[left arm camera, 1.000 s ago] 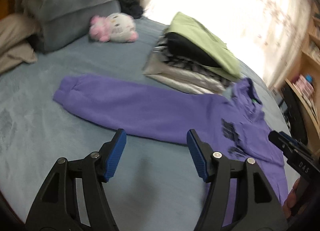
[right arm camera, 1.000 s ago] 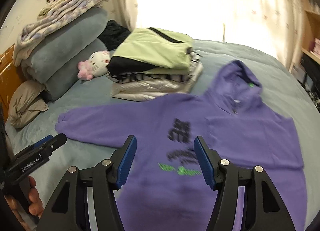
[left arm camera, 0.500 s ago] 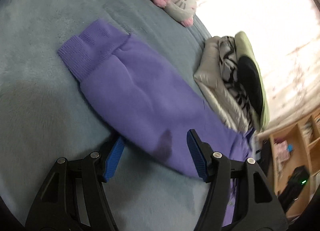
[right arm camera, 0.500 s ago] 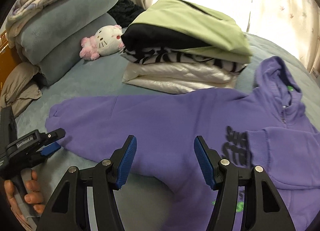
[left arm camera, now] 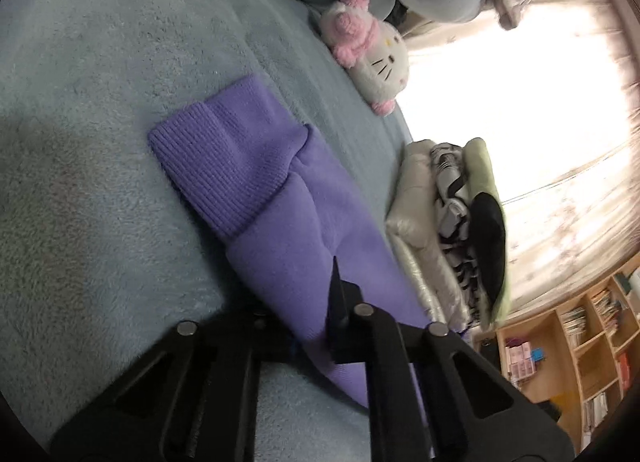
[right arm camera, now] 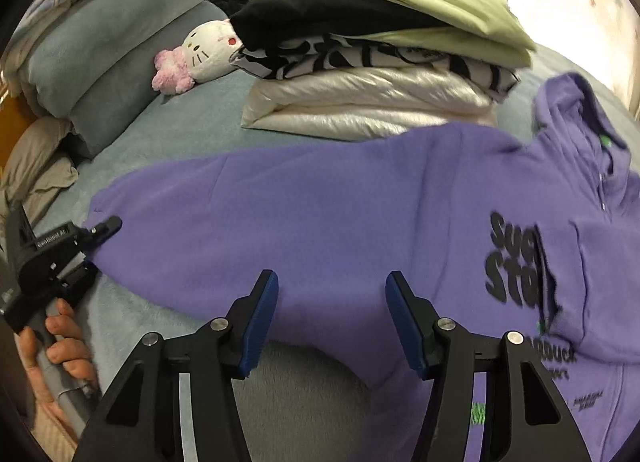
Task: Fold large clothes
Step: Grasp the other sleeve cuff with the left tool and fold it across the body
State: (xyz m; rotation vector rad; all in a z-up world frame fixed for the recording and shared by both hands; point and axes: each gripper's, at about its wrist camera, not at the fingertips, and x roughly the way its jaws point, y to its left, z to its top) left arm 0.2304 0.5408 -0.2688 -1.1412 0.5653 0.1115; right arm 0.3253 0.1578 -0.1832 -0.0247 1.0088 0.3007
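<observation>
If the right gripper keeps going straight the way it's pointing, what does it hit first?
Most likely the purple hoodie's sleeve: the right gripper, jaws apart with nothing between the pads, points down at it, just above the sleeve's near edge. How far off it hangs is hard to tell.

Left gripper (left arm camera: 316, 318): I see its jaws closed together, pinching the purple sleeve (left arm camera: 280, 246) between them, a little way behind the cuff. The black finger frames converge at the pinch; the blue pads are almost hidden by the cloth. In the right wrist view, this same gripper (right arm camera: 106, 226) enters from the left edge, its tip on the sleeve end.

Left hand (right arm camera: 56, 346): I see bare fingers wrapped around the grey handle, below the gripper's black body.

Right gripper (right arm camera: 332, 318): I see its jaws apart and closing slightly, blue pads facing each other, poised over the sleeve near the armpit, nothing pinched between them.
</observation>
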